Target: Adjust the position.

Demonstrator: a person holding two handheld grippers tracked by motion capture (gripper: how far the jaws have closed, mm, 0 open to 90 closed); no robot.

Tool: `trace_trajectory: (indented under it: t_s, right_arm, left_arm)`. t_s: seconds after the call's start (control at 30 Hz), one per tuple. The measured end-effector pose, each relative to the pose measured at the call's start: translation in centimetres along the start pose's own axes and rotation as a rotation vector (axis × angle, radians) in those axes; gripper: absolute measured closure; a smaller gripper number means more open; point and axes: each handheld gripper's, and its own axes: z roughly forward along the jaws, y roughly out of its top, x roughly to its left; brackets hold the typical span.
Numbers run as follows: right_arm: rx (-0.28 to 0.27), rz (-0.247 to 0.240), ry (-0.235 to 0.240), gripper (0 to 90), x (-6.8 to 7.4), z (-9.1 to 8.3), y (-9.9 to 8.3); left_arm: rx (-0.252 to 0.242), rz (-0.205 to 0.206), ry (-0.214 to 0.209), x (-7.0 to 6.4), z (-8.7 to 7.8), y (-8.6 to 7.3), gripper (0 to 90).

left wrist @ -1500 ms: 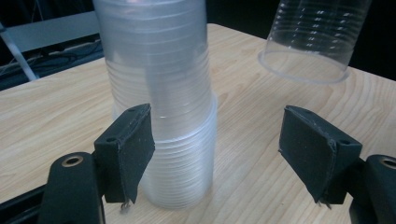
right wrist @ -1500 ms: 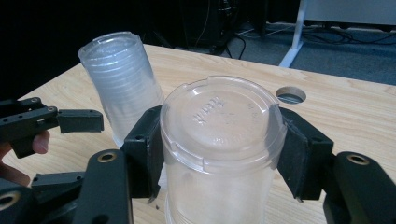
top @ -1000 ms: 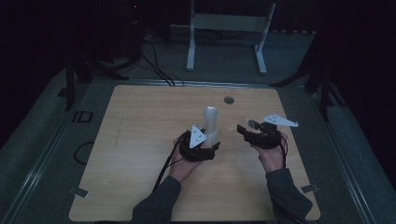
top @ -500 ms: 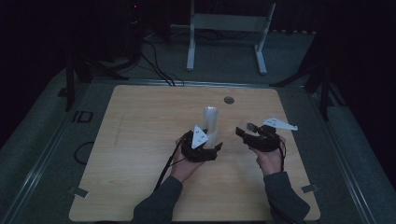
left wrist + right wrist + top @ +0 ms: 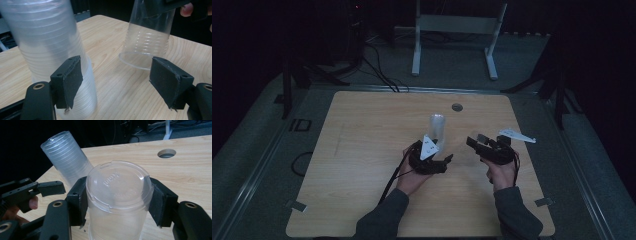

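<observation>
On the light wooden desk [image 5: 362, 150], near its middle, a tall stack of ribbed translucent plastic cups [image 5: 437, 129] is seen standing upside down. Just in front of the stack, the left tongs [image 5: 447, 161] are held in the person's left hand [image 5: 412, 177], jaws spread apart. From the left gripper view, the stack [image 5: 50, 50] is seen close against the left jaw pad, nothing clamped; whether the pad touches it cannot be told. A single clear plastic cup [image 5: 147, 42] is seen beyond, upside down, rim just above or on the desk, exact contact not clear.

The right tongs [image 5: 473, 142], held in the right hand [image 5: 502, 175], are clamped on that single clear cup. From the right gripper view, the cup [image 5: 117, 195] is gripped between both black pads [image 5: 78, 202] near its upturned base, embossed lettering on the base visible but unreadable. The stack [image 5: 66, 157] is seen behind it, appearing tilted in that view. A round cable hole [image 5: 166, 153] is cut in the desk toward the far edge. A white metal stand [image 5: 457, 35] is seen on the floor behind the desk.
</observation>
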Motion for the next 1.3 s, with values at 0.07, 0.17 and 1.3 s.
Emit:
trace_trajectory:
  t_s: [0.07,0.17,1.3]
  right_arm:
    - [-0.002,0.006,0.005,40.1,0.0,0.0,-0.1]
    - [-0.006,0.025,0.02,40.1,0.0,0.1,-0.3]
    - [-0.026,0.116,0.115,40.7,0.4,-0.1,-0.8]
  left_arm:
    - [0.0,-0.001,-0.007,-0.1,0.1,0.1,25.7]
    - [0.003,0.006,-0.018,-0.3,0.2,0.2,25.7]
    - [0.003,0.048,-0.097,-1.7,1.9,1.1,25.5]
